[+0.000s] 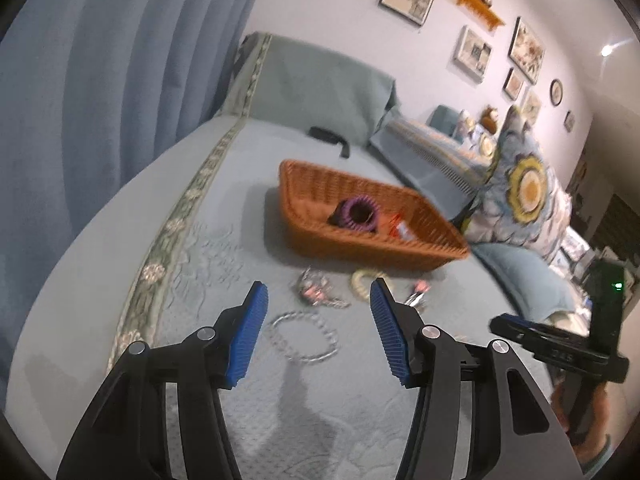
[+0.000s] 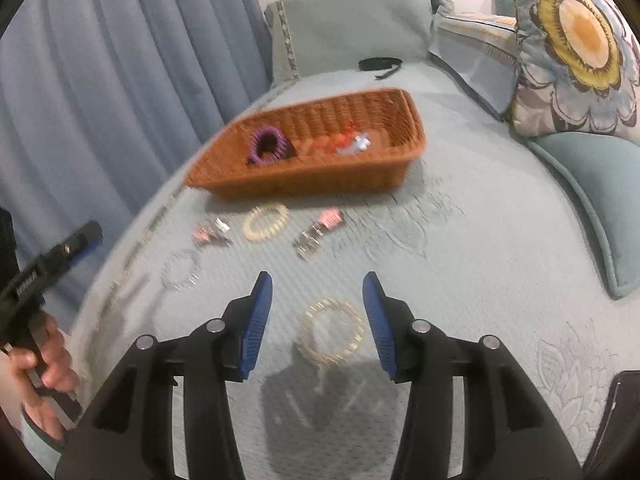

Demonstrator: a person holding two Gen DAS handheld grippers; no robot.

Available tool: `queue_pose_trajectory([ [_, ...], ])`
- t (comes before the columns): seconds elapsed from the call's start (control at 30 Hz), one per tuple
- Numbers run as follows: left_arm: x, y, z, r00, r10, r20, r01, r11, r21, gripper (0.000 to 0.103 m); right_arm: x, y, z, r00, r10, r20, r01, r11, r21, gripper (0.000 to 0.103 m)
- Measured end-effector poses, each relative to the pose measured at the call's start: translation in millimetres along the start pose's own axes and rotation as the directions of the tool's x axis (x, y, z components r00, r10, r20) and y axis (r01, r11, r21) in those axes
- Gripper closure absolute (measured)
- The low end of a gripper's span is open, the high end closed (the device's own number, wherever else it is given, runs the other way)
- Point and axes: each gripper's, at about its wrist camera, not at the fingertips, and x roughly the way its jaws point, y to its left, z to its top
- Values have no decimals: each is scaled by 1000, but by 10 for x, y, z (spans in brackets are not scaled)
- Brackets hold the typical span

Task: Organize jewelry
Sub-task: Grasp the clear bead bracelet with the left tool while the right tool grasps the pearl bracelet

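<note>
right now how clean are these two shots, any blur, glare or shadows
Left wrist view: motion blur smears the brown wicker basket; ceiling lights flare at top right; the open left gripper casts a shadow on the teal bedspread. Right wrist view: similar blur, dark shadow beneath the open right gripper.

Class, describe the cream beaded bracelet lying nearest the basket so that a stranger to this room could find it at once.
Start at the brown wicker basket on the blue-green bedspread. Just in front of its near wall lies the cream beaded bracelet, with a small clip-like piece on either side. It is thicker and more opaque than the pale bracelet between the right tool's open fingers.
</note>
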Motion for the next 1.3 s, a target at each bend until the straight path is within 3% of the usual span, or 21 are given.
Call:
queue_pose_trajectory([
  [0.2, 273, 158, -182, 996, 40, -82, -42, 999, -32, 51, 204, -65, -120, 997, -25, -72, 24, 1000, -7, 60],
  [0.3, 394, 196, -240, 991, 55, -123, -61, 997, -44, 51, 270, -54, -165, 993, -67, -97, 65, 998, -27, 67],
  [0.47, 544, 172, -275, 981, 106, -160, -111, 993, -27, 51, 304, -45, -194, 987, -121, -105, 116, 992, -46, 70],
  [0.73, 762, 11, -331, 949, 220, -227, -200, 974, 109, 52, 343, -11, -211, 983, -138, -119, 130, 989, -67, 75],
  [0.9, 741, 9, -332, 930, 272, -246, -233, 956, 176, 61, 334, -19, -196, 984, -135, -118, 128, 990, -63, 80],
  [1.3, 660, 67, -332, 929, 264, -262, -220, 958, 185, 59, 316, 32, -204, 988, -108, -113, 100, 992, -76, 80],
])
